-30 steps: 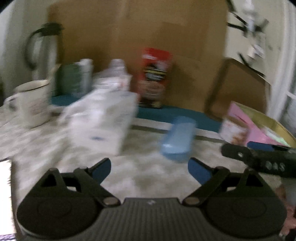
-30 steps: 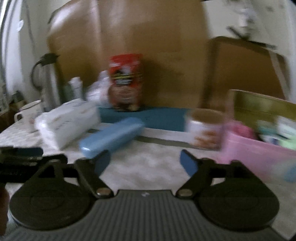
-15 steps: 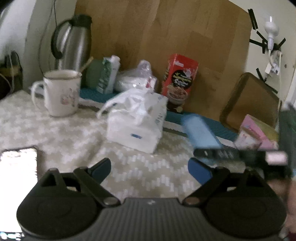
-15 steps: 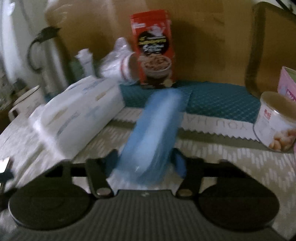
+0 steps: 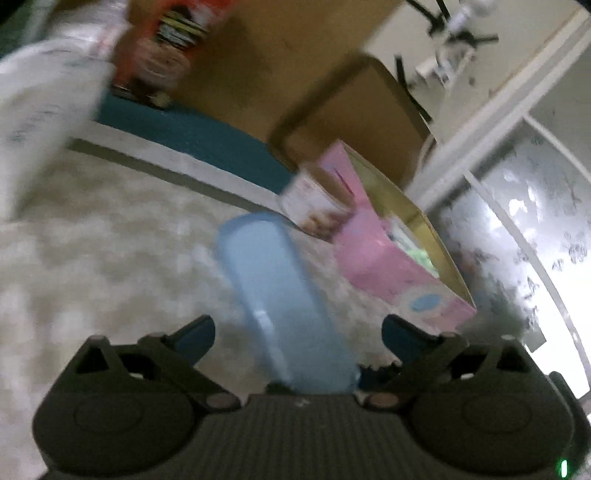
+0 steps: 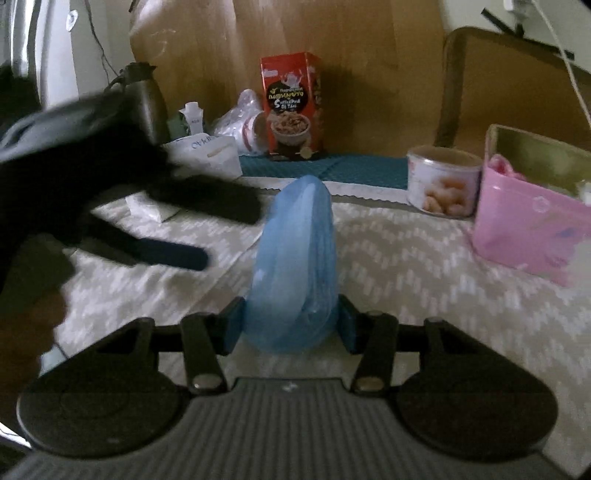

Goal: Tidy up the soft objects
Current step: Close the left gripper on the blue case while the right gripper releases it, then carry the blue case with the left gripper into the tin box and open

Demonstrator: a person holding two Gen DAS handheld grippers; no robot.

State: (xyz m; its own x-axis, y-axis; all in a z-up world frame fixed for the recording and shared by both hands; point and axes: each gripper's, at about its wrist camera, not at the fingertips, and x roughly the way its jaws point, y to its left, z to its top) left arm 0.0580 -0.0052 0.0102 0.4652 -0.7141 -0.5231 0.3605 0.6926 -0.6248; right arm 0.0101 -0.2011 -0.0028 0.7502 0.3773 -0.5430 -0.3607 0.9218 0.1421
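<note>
Patterned surface (image 6: 424,266) filled the frame; the right claw (image 6: 290,325) gripped a blue pack (image 6: 295,258) at centre, long axis pointing away. The left claw (image 5: 297,332), closing but untouching, straddled it; a pink box (image 6: 528,229) waited right.

Tall cardboard sheet (image 6: 295,44) against pale wall (image 6: 465,14) (taped cables), frosted window (image 5: 524,229)

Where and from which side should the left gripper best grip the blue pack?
Probably across the blue pack at its free far end, coming in from the left gripper side. The pack is long, narrow and soft, and the right gripper already pinches its near end.
</note>
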